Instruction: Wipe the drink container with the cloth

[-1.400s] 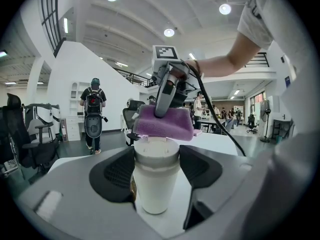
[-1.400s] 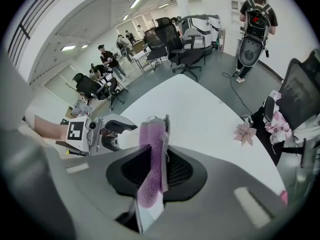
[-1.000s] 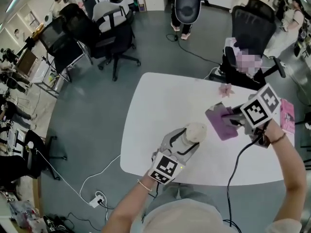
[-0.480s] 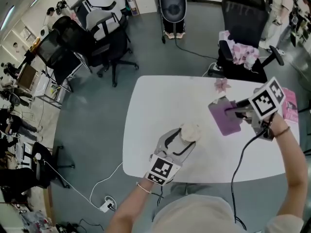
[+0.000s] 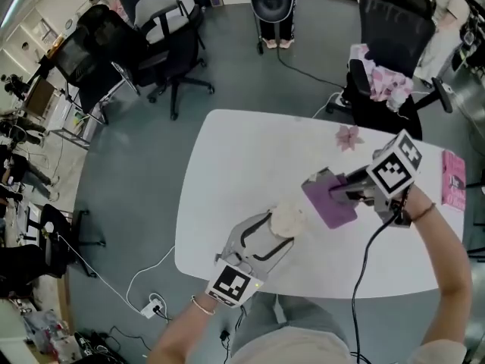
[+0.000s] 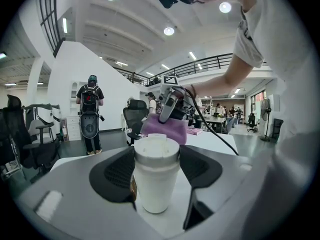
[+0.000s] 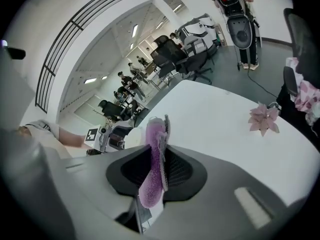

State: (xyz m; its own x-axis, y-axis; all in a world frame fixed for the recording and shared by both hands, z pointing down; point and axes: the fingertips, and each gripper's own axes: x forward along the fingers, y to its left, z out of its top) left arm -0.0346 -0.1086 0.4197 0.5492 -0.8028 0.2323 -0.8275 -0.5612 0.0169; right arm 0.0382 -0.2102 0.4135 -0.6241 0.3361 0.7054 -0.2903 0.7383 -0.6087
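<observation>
Left hand-held gripper (image 5: 279, 232) clenched on the drink container (image 5: 288, 219), low centre of the head view, near the front edge of the tabletop (image 5: 242, 150); jaws press the white cup body from both sides, just under the lid; cup stands straight between the jaws in the left gripper view; can't tell whether its base sits on the tabletop or is lifted.

Right hand-held gripper (image 5: 342, 196) is grasping the cloth (image 5: 328, 203); cloth is purple, pinched edge-on between the jaws, with a flap sticking out past the tips; right of centre in the head view.

Cloth is just beside the cup's lid, to its upper right; contact can't be confirmed; in the left gripper view it sits right behind the lid.

Pink paper flower (image 5: 349, 136) lies on the tabletop toward the far edge, apart from both; pink flat item (image 5: 453, 179) at the tabletop's right edge.

Black office chair (image 5: 394, 44) with pink fabric on the seat beyond the tabletop, upper right; cable (image 5: 369, 256) runs from the right hand-held gripper down over the tabletop.
</observation>
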